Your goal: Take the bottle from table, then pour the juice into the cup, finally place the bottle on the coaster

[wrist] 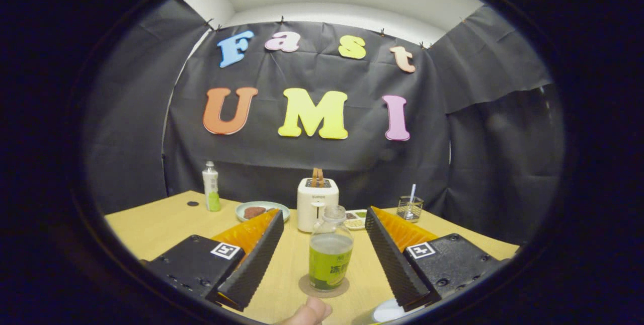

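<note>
You are holding the gripper [322, 244] spread wide, the bottle [329, 249] standing untouched between the fingers on the coaster [323, 287]; pulling back crookedly toward 6 o'clock risks a finger toppling it.

We can read very little here. The toaster [317, 203], at the table's [151, 227] far edge, carries a small brand word on its front, too tiny to make out. The juice bottle [329, 254] wears a green label with pale characters we cannot read. Each gripper finger [251, 257] bears a square black-and-white marker.
</note>
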A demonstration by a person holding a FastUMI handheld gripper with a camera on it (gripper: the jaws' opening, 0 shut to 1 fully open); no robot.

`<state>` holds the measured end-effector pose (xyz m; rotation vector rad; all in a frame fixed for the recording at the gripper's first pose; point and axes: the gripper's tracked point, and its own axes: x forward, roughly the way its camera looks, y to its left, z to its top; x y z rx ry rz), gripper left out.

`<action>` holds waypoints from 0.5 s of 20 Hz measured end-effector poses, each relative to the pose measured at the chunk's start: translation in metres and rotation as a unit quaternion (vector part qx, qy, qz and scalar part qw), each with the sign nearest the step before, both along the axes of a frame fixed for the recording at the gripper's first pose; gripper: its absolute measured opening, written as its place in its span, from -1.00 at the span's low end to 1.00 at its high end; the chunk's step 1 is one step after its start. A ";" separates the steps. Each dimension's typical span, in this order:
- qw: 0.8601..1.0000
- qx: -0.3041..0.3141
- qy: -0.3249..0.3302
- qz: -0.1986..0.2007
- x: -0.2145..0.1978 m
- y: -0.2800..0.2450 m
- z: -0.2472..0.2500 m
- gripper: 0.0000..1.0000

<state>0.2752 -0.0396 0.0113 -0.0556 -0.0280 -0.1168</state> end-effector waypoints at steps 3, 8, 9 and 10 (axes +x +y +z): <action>1.000 -0.023 0.011 -0.012 -0.031 0.002 0.011 1.00; 0.999 0.006 0.016 -0.037 -0.086 -0.009 0.015 1.00; 0.999 0.011 0.012 -0.034 -0.095 -0.010 0.020 1.00; 0.999 0.011 0.001 -0.030 -0.109 -0.011 0.031 1.00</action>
